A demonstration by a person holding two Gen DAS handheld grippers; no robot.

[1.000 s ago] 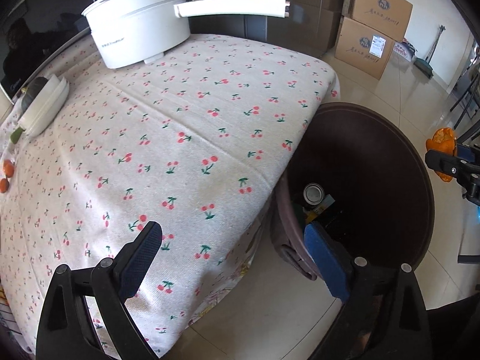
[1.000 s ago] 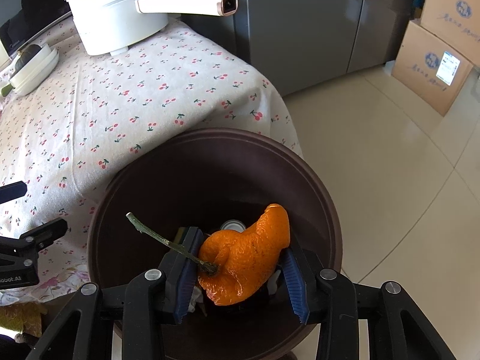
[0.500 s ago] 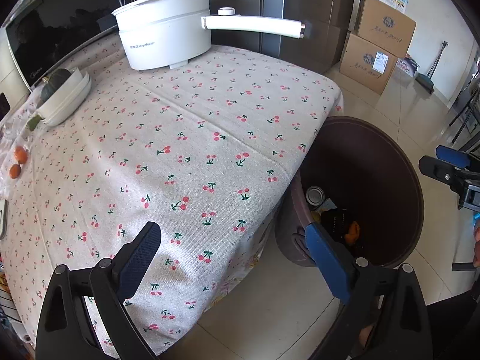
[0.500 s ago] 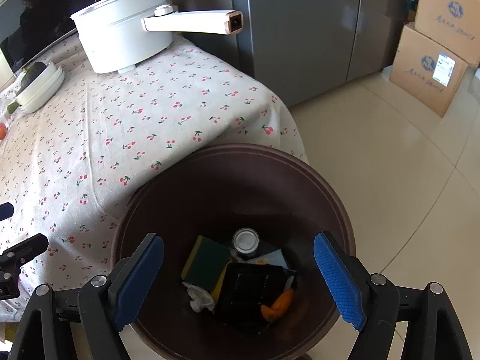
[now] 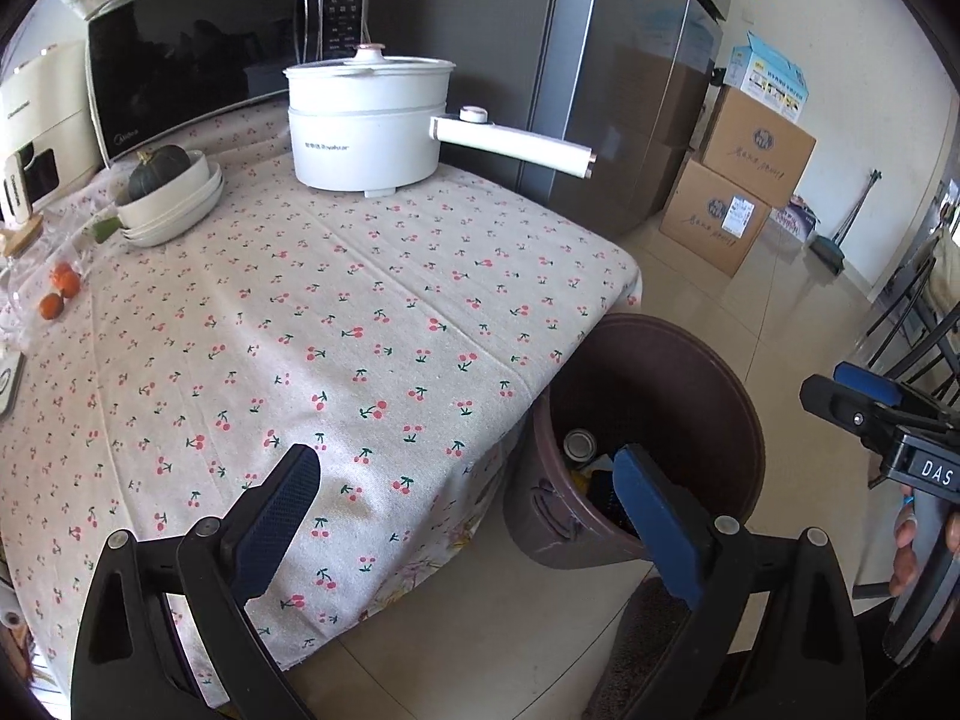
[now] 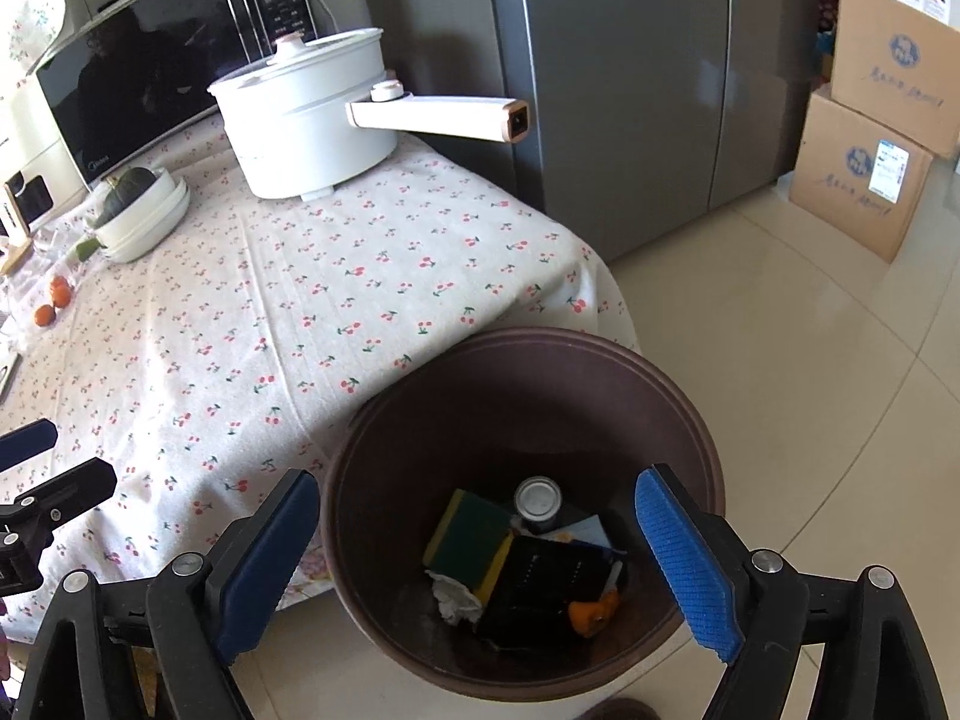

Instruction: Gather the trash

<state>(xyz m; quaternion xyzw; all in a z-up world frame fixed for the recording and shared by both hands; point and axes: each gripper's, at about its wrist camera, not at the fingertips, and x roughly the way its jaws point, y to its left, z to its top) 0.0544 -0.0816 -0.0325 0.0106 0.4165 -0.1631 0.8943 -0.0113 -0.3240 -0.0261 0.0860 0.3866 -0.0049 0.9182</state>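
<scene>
Right tongs (image 6: 477, 546) hang over the round brown bin (image 6: 678, 402), blue ribbed pads opening wide, nothing between them. Left tongs (image 5: 465, 516) stand released and empty above the table (image 5: 360, 330) edge, which wears a cherry-print cloth. Trash lies in the bin bottom: orange peel (image 6: 593, 612), green-yellow sponge (image 6: 471, 531), metal can (image 6: 537, 498), crumpled tissue (image 6: 453, 597), black ribbed packet (image 6: 549, 588).

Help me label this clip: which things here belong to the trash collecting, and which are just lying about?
Job:
- bin
- orange peel in it
- can, sponge, tissue

Lying about:
- white pot
- stacked bowls holding a squash
- small oranges
- boxes
</scene>
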